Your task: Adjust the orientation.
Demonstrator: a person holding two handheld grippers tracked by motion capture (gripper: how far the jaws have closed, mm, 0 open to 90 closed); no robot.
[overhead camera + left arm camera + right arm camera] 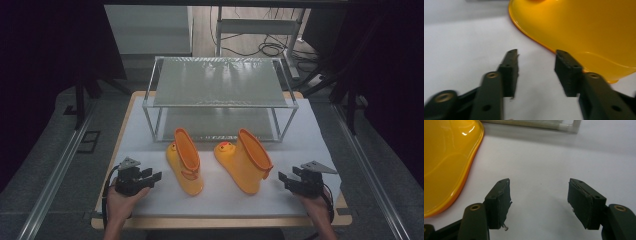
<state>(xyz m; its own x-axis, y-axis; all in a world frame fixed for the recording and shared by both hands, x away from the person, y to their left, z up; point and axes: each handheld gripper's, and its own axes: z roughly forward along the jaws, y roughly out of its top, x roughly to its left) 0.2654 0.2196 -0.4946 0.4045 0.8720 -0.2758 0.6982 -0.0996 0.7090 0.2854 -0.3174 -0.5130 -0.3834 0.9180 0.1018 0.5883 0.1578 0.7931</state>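
Note:
Two yellow rubber boots with orange rims lie on their sides on the white table top: a left boot (pixel 184 161) and a right boot (pixel 246 158) with a duck face. My left gripper (pixel 156 177) rests low on the table just left of the left boot, jaws open and empty. In the left gripper view the left gripper (pixel 536 62) has the boot's yellow side (pixel 584 27) close ahead on the right. My right gripper (pixel 284 178) sits right of the right boot, open and empty. In the right gripper view the right gripper (pixel 539 192) has the yellow boot (pixel 444 162) at the left edge.
A two-tier metal-framed rack (pixel 220 82) with grey shelves stands behind the boots at the table's far side. The white table top (pixel 220 195) reaches to the wooden front edge. Dark curtains, metal rails and floor cables surround the table.

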